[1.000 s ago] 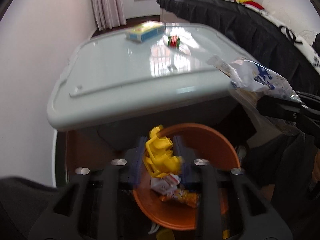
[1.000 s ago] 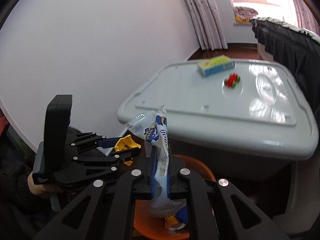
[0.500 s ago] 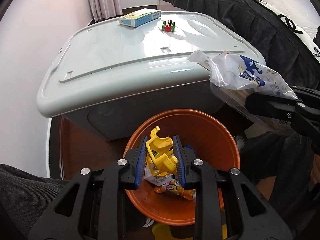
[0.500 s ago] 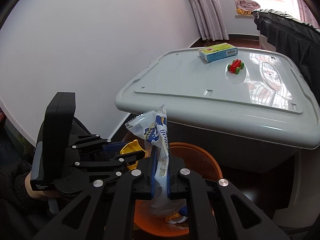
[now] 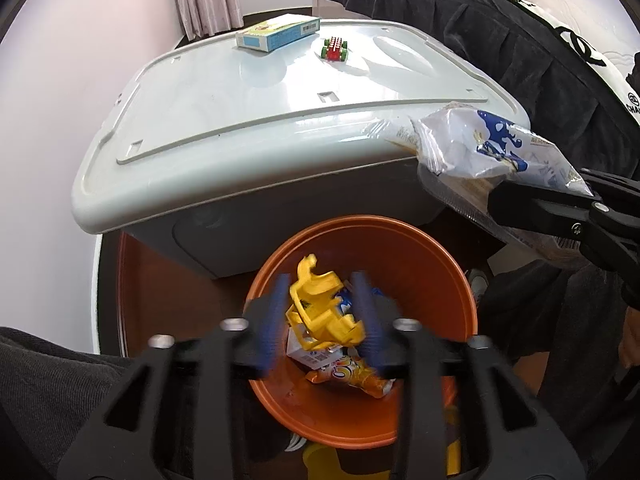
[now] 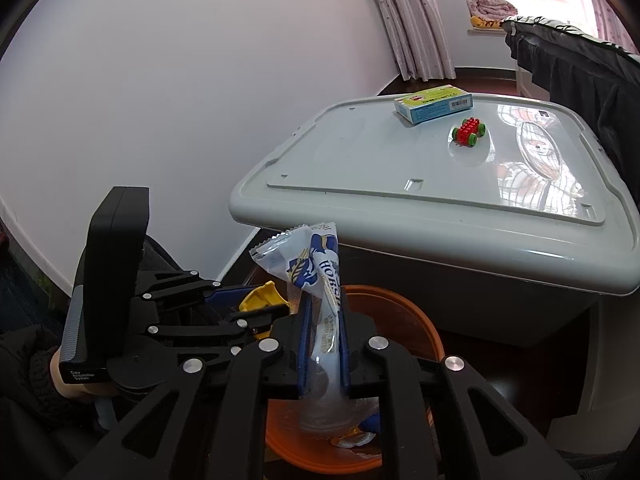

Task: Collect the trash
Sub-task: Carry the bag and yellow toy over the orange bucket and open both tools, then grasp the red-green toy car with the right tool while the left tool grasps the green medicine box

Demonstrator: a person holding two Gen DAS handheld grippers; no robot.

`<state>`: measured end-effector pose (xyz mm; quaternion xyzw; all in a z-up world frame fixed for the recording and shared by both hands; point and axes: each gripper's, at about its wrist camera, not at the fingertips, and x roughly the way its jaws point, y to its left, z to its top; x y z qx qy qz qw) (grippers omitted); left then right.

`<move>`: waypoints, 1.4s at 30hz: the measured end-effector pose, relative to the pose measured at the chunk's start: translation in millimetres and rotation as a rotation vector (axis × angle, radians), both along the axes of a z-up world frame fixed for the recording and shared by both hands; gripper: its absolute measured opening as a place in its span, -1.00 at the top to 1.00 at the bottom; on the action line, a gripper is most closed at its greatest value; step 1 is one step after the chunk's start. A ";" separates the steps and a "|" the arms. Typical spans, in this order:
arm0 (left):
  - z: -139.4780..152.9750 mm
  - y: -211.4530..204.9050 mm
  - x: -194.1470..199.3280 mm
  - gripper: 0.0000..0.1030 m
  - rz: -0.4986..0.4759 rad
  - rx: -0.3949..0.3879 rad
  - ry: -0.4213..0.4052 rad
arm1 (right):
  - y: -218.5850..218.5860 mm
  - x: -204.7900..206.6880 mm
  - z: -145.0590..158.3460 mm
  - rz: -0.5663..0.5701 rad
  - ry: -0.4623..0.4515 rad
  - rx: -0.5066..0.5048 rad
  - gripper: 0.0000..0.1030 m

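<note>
An orange bin [image 5: 448,280] stands on the floor in front of a grey storage box; it holds several wrappers. My left gripper [image 5: 322,316] is above the bin, its blurred jaws parted around a yellow plastic piece [image 5: 320,312] that sits loosely between them. My right gripper [image 6: 324,340] is shut on a white and blue snack wrapper [image 6: 320,276], held over the bin's [image 6: 400,312] near side. The wrapper [image 5: 492,148] also shows in the left wrist view at the right.
The grey storage box lid [image 5: 280,92] carries a blue and green carton [image 5: 276,34] and a red toy car with green wheels [image 5: 335,49]. A dark-draped bed [image 5: 520,40] runs along the right. A white wall [image 6: 160,100] is on the left.
The left gripper's jaws have spread apart around the yellow piece, which now sits lower over the bin. The right gripper has kept hold of the wrapper and shifted a little nearer the box.
</note>
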<state>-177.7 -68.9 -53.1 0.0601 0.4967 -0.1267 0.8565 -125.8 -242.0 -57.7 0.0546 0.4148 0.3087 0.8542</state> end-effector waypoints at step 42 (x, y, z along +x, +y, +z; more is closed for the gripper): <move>33.3 11.7 55.3 -0.47 0.026 0.033 -0.096 | -12.1 89.9 21.5 -0.247 -0.036 0.001 -0.51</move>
